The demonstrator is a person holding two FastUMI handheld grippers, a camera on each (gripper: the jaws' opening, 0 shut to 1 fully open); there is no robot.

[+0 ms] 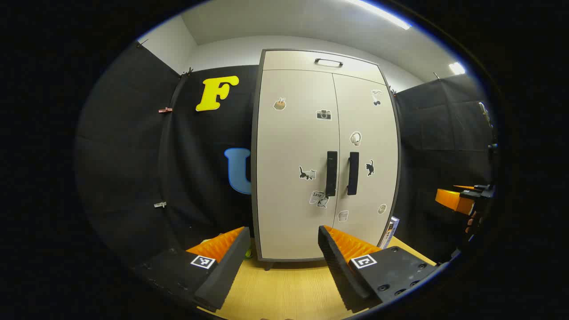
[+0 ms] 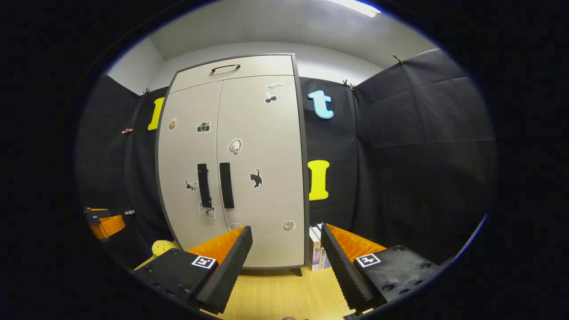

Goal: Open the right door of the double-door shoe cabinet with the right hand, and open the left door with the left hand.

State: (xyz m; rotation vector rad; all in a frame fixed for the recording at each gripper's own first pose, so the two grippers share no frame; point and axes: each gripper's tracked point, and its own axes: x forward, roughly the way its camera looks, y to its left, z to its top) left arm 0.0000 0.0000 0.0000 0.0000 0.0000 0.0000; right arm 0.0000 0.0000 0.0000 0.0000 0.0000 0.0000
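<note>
A beige double-door shoe cabinet (image 1: 293,146) (image 2: 262,146) stands upright on the wooden table, both doors closed and dotted with stickers. Two vertical dark handles sit side by side at the seam: the left door's handle (image 1: 331,173) (image 2: 203,185) and the right door's handle (image 1: 353,173) (image 2: 226,185). My left gripper (image 1: 282,242) is open, well short of the cabinet and below the handles. My right gripper (image 2: 286,242) is open too, in front of the cabinet's lower right corner. The right gripper (image 1: 462,200) also appears at the far right of the left gripper view.
A top drawer with a dark handle (image 1: 329,62) caps the cabinet. Several books (image 2: 318,251) stand against its right side. A yellow soft object (image 2: 162,247) lies left of its base. The wooden table (image 1: 284,289) runs toward me. Black cloth walls surround everything.
</note>
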